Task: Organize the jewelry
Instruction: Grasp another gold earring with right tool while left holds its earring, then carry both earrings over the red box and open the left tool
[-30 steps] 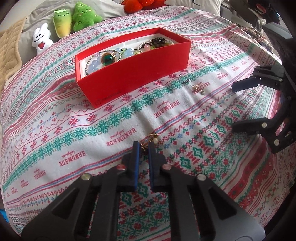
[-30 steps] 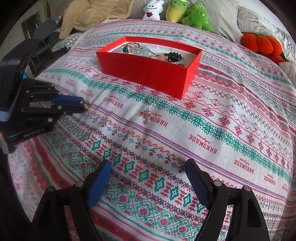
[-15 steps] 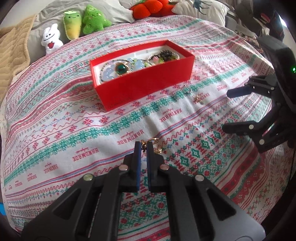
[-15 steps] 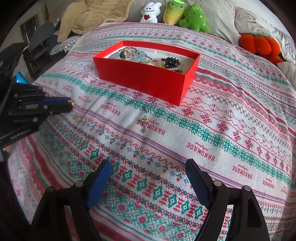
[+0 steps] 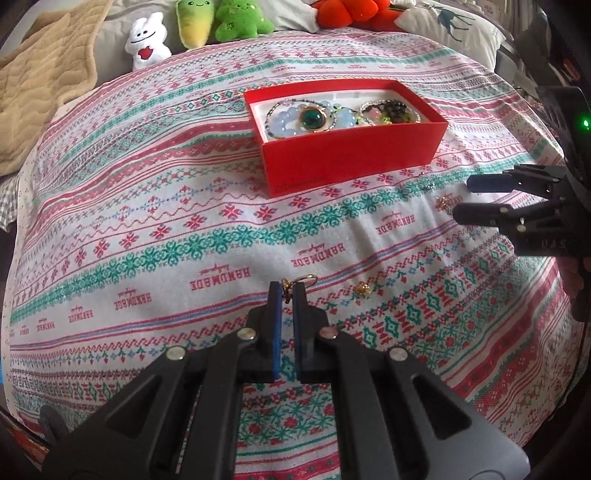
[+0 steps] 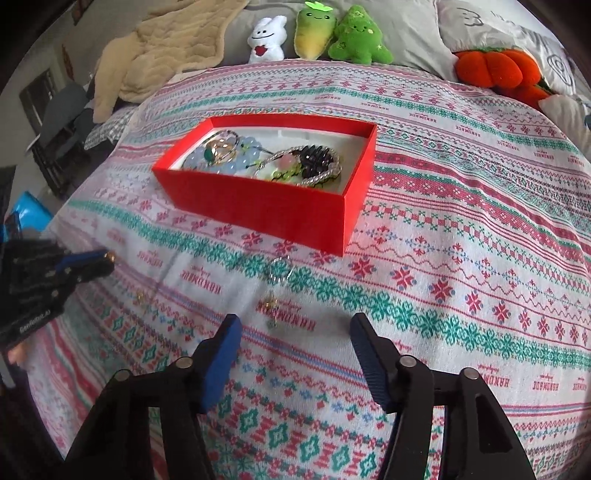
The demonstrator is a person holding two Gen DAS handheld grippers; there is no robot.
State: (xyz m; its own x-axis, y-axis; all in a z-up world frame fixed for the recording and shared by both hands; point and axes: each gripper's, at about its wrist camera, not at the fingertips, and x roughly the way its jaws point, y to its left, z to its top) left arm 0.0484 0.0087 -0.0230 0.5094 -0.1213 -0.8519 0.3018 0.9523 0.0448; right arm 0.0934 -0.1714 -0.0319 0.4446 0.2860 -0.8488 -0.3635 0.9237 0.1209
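Note:
A red box (image 5: 351, 155) (image 6: 258, 203) holds bracelets, blue beads and a green-stone brooch (image 5: 314, 119). My left gripper (image 5: 287, 291) (image 6: 105, 260) is shut on a small gold ring earring (image 5: 295, 283), held above the patterned cloth. A loose gold piece (image 5: 362, 290) (image 6: 140, 297) lies on the cloth to its right. My right gripper (image 6: 293, 328) (image 5: 469, 197) is open and empty, low over a gold earring (image 6: 271, 304) (image 5: 443, 202) and a thin ring (image 6: 280, 267) in front of the box.
The bed is covered by a red, green and white knitted-pattern cloth (image 5: 147, 229). Plush toys (image 6: 314, 33) line the back edge, with an orange plush (image 6: 498, 70) at the right. A beige blanket (image 5: 40, 81) lies at the back left.
My left gripper has lifted higher with the gold earring, so the box looks farther away. My right gripper has moved forward toward the earring and ring in front of the box.

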